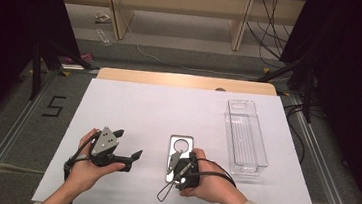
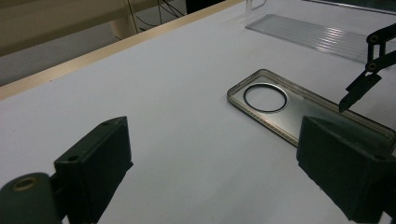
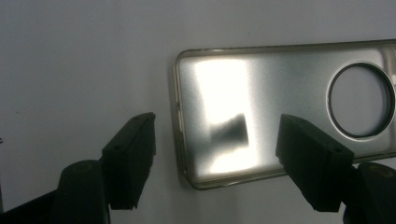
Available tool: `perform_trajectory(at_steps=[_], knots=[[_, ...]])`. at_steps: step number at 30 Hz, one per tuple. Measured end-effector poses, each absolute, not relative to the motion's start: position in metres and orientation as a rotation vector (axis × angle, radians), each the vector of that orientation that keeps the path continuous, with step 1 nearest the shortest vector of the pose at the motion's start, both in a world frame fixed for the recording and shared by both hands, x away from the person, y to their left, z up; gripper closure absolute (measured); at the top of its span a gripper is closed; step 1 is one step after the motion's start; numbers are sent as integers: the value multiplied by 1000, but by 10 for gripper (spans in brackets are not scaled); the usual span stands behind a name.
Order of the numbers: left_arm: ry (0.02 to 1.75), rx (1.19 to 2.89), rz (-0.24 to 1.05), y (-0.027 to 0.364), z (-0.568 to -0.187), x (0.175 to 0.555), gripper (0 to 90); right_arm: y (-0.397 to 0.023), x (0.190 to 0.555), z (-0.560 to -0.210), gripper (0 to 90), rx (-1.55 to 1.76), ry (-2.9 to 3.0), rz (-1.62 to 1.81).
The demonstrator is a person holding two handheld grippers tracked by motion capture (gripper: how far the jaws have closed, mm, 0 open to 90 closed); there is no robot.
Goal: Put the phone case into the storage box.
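1. a clear phone case [image 1: 180,150] with a round camera cut-out is seen lying flat on the white table [image 1: 133,112], just below the centre of the high view.
2. the right gripper [image 1: 176,168] is held over the near end of the case, at the lower centre of the high view; in the right gripper view its jaws are spread wide on either side of the case's short end, and nothing is pinched between them.
3. the left gripper [image 1: 126,149] is held at the lower left of the high view, well apart from the case; its jaws are seen wide apart and empty in the left gripper view.
4. a clear plastic tray [image 1: 246,136] is seen at the right of the high view, apart from the case.
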State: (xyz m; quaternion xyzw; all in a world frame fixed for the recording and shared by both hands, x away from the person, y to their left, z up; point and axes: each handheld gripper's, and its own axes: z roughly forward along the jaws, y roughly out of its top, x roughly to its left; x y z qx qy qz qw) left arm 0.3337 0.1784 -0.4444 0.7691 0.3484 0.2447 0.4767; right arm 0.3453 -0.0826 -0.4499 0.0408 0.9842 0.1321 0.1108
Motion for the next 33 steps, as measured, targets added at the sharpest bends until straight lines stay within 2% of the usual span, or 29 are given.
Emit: perform_trajectory(at_steps=[33], knots=[[846,1885,597,178,-445,334,96,-70,343,-458,479,38,2876,274]])
